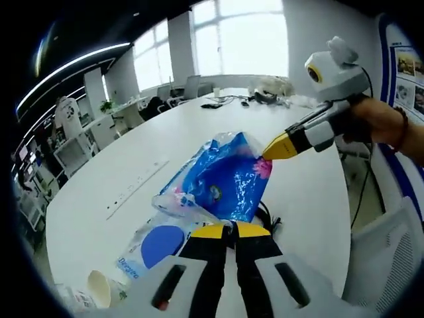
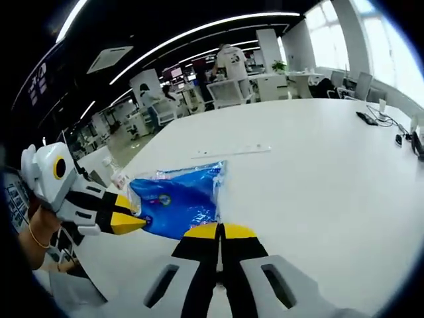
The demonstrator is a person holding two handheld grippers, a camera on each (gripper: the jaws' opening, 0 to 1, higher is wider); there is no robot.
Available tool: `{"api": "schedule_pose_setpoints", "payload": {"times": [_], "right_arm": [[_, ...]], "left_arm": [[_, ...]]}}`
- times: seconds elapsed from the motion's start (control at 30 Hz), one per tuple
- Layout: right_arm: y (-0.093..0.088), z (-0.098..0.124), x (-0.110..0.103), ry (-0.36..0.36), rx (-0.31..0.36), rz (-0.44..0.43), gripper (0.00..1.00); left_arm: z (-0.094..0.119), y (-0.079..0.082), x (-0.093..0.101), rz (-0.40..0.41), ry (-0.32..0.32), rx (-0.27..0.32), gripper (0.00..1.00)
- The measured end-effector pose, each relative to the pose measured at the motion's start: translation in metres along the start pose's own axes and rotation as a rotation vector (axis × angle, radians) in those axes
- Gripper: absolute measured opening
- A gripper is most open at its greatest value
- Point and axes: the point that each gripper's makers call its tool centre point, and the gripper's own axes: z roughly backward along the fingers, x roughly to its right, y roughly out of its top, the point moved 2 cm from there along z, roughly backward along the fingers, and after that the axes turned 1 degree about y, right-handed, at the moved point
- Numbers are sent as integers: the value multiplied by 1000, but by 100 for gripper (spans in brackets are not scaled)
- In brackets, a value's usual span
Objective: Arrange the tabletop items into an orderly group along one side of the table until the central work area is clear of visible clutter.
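The blue plastic bag (image 1: 225,179) lies crumpled on the white table (image 1: 132,165), stretched between your two grippers; in the right gripper view the same bag (image 2: 179,202) sits near the table's edge, just ahead of the jaws. Your left gripper (image 1: 230,230) has its yellow tips drawn together at the near end of the bag, and they look to be nipping the plastic, though the exact contact is hidden under the tips. Your right gripper (image 1: 278,148) comes in from the right in the left gripper view, its yellow tips closed to a point and touching the bag's far upper corner; your hand (image 1: 377,119) holds it with a bracelet on the wrist. In its own view the right gripper (image 2: 218,231) shows its tips pressed together at the bag's edge, and the left gripper (image 2: 129,222) enters from the left, touching the other end. Just beside the bag, nearer you, lies a clear packet with a blue disc (image 1: 159,244), and a paper cup (image 1: 103,288) stands close by. Farther off, cables and small items (image 1: 225,101) rest at the table's far end, with office chairs (image 1: 192,86) and bright windows (image 1: 245,40) beyond.
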Motion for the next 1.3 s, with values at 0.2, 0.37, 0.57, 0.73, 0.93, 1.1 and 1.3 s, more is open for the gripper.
{"api": "schedule_pose_setpoints", "payload": {"times": [0.2,0.37,0.57,0.73,0.93,1.1,1.3], "right_arm": [[7,-6,20,-11,-7,5,0],[9,-16,35,-39,-23,51,0],[9,-30,51,-79,-36,83,0],[8,-43,63,-84,-38,65,0],[3,-57,78,-117,-44,71,0],[-3,-70,95,-123,-57,52,0],[-9,-81,107,-98,-62,-22,0]], "left_arm": [[-21,8,-3,70,9,21,4],[-43,7,-9,116,6,21,4],[-69,2,-15,170,15,8,3],[-90,-4,-22,215,38,-8,3],[-109,-9,-27,269,54,-16,3],[-126,-13,-30,339,62,-25,3],[-139,-17,-32,340,86,-49,4]]}}
